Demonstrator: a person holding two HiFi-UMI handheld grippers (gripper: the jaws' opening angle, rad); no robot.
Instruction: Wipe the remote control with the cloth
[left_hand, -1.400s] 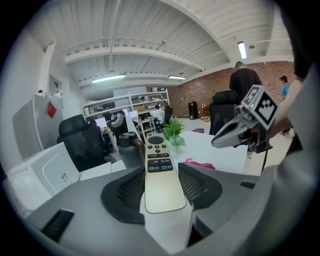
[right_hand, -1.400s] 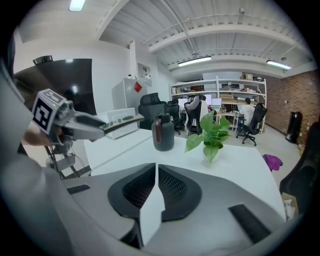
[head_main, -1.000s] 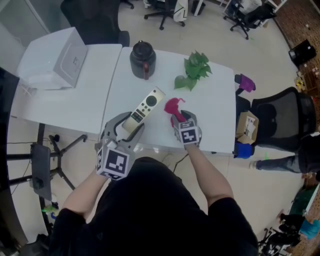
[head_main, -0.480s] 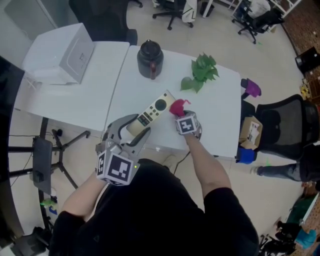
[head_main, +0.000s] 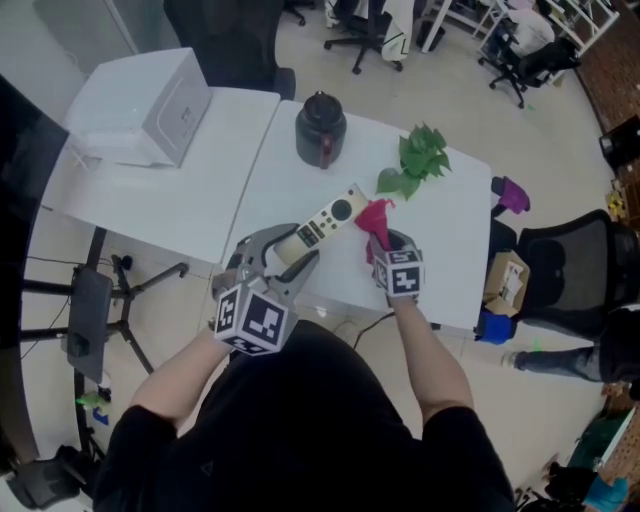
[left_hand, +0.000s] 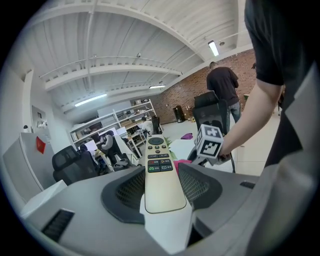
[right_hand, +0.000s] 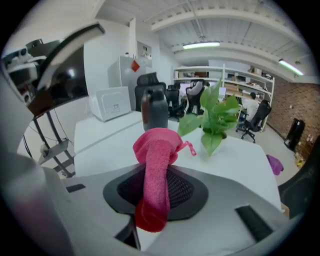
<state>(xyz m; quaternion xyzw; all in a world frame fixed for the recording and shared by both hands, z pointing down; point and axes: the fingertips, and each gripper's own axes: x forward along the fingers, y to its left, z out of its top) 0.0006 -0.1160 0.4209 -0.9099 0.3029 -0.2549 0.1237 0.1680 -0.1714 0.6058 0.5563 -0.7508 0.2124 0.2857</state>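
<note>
Remote control (head_main: 325, 222): near end clamped between fingers of left gripper (head_main: 288, 252), at front edge of desk (head_main: 440, 250). Long axis running away and rightward, far end just beside cloth (head_main: 375, 217). Cloth bunched upright, pinched in right gripper (head_main: 388, 243), fingers just now closing in on it. Right hand nearer; wiping stroke probably leftward along remote. Desk white and smooth, with black jug (head_main: 321, 128) and green plant (head_main: 420, 160) further back. Office floor and chairs (head_main: 560, 240) around.

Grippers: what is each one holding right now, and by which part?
Left gripper holds the remote control by its button-free end. Right gripper, whose jaws have just been closing, holds the pink cloth near its lower end.
</note>
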